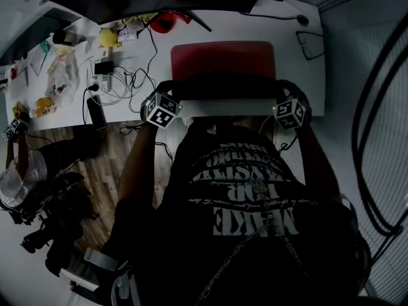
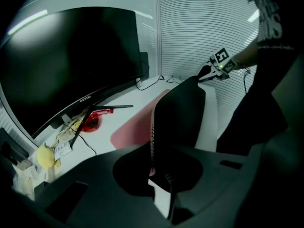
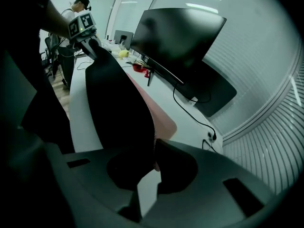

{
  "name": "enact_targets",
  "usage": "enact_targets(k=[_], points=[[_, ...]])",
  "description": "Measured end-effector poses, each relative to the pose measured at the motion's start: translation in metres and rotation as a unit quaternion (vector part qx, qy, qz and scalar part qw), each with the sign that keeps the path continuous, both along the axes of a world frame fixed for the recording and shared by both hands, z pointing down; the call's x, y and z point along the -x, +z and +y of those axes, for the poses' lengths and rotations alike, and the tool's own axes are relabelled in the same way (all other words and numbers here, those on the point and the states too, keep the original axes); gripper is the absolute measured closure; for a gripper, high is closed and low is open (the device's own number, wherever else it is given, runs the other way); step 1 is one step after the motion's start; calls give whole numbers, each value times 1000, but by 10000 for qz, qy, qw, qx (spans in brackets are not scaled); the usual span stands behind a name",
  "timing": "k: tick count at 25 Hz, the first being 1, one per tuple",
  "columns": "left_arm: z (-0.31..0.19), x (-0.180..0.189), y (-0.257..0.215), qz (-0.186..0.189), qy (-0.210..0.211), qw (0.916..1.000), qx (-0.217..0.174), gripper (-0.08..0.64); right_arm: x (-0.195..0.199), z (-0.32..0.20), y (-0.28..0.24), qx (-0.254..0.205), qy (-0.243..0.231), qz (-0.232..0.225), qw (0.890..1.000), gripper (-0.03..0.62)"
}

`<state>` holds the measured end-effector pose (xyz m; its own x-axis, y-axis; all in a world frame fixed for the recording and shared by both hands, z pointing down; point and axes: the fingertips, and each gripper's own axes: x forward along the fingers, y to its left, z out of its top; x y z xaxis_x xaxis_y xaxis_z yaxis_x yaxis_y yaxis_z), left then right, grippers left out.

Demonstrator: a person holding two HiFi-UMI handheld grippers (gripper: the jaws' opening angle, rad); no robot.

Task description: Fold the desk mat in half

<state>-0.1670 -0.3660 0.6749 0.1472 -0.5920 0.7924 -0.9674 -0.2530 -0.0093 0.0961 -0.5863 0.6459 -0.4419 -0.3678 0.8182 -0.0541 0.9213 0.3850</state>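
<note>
One desk mat (image 1: 223,59), red above and black beneath, is laid on the white desk (image 1: 303,81) with its near edge raised. It is judged light, thin and floppy, so the two near corners are best taken. Two grippers are clamped there, the left gripper (image 2: 159,172) on the left corner, the right gripper (image 3: 153,167) on the right.

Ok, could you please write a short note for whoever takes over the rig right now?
Left gripper: shut on the desk mat at its near left corner.
Right gripper: shut on its near right corner.
Mat: near edge lifted off the white desk, black underside toward the person; far red part lies flat.
Done: both corners gripped and raised.
Left: carry the near edge over to the far edge, lay it down, release.
</note>
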Motion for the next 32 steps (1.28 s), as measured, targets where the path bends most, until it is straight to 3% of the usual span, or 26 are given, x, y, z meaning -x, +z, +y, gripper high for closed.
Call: enact_targets(k=[8, 13, 17, 21, 23, 25, 27, 29, 31, 32], points=[[-54, 49, 39, -30, -1105, 9930, 422, 535, 63, -65, 38, -18, -88, 335, 9994, 574], [-72, 66, 53, -140, -1428, 9874, 668, 535, 83, -86, 60, 107, -206, 622, 9978, 574], [-72, 69, 73, -189, -1646, 9796, 1134, 530, 95, -88, 76, 8, -528, 951, 9941, 574], [-70, 80, 85, -350, -1831, 9708, 1513, 480, 104, -97, 91, -408, -740, 1310, 9878, 554], [-65, 95, 83, -486, -2066, 9650, 1540, 385, 105, -110, 87, -742, -591, 1247, 9877, 482], [-57, 117, 68, -718, -2418, 9582, 1348, 364, 102, -129, 63, -1267, -254, 812, 9883, 469], [-51, 136, 34, -849, -2812, 9521, 856, 364, 104, -143, 4, -1719, 194, -183, 9848, 465], [-57, 140, -23, -660, -3049, 9501, -36, 364, 113, -134, -79, -1796, 452, -1547, 9705, 468], [-70, 126, -102, -333, -2911, 9475, -1283, 372, 124, -100, -158, -1523, 403, -2873, 9448, 511], [-73, 113, -142, -171, -2745, 9422, -1915, 409, 127, -80, -190, -1293, 375, -3432, 9296, 545]])
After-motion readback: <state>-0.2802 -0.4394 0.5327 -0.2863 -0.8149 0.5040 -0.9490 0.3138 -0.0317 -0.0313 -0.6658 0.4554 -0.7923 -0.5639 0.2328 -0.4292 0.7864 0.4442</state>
